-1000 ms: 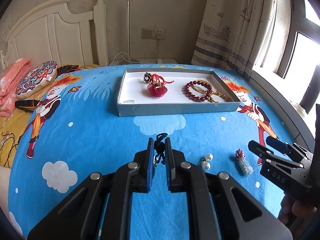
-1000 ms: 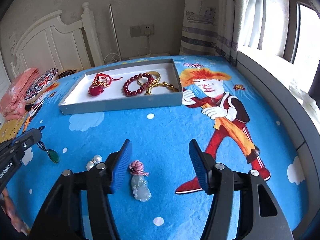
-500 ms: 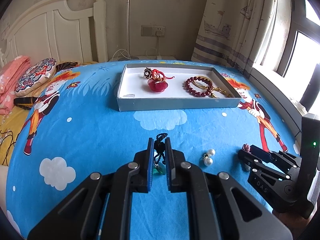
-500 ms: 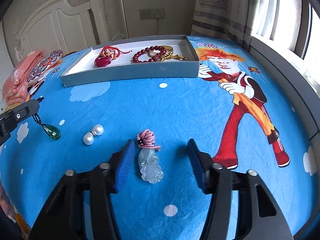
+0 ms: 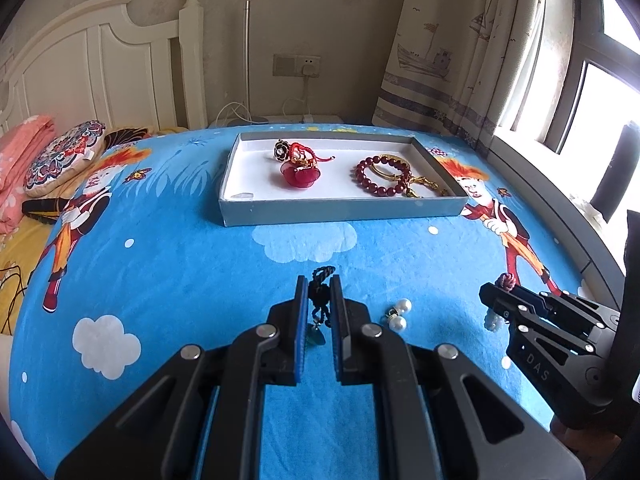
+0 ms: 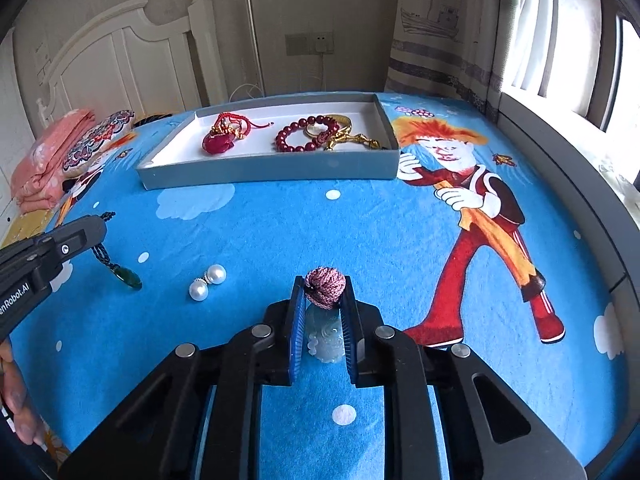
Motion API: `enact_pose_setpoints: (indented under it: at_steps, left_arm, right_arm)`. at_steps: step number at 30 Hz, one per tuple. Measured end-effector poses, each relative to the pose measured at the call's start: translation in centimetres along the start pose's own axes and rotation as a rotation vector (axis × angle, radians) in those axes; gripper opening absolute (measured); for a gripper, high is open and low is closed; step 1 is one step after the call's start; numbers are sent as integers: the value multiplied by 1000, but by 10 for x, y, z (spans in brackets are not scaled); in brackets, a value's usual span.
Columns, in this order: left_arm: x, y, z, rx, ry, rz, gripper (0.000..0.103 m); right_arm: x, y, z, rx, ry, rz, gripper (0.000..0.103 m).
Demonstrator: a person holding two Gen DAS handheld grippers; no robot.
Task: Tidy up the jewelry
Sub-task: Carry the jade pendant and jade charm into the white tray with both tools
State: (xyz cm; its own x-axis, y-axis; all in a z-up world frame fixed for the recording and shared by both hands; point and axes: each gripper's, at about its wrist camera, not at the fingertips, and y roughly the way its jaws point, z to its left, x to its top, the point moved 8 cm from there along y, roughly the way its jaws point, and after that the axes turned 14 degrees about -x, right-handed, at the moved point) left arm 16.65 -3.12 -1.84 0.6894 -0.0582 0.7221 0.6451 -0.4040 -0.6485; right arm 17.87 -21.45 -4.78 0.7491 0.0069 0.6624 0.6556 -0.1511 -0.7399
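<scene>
Readable on the right gripper [image 5: 494, 294] body at the right edge of the left wrist view: "DAS". On the left gripper [image 6: 102, 222] at the left edge of the right wrist view: "enRobot.AI", start cut off.

Left jaws narrow, clamped on the black cord [image 5: 320, 300] of a green pendant [image 6: 127, 278] hanging below. Right jaws just closing, now pinching the pink knot [image 6: 325, 286] of a pale jade pendant [image 6: 325, 338], low centre of the right wrist view.

2 pearl earrings [image 6: 208, 281] loose on the blue cartoon blanket [image 6: 280, 240] between the grippers. Upper centre: grey tray [image 5: 340, 212] with a red pendant [image 5: 301, 175], red bead bracelet [image 5: 382, 176] and gold chain [image 5: 428, 188]. White headboard [image 5: 100, 76], wall socket [image 5: 296, 65], curtain [image 5: 460, 52] behind.
</scene>
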Motion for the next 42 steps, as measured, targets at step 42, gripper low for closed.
enact_pose_setpoints:
  at_steps: [42]
  left_arm:
    - [75,9,7,97,49,-87,10]
  right_arm:
    - [82,-10,2,-40,53,-112,17]
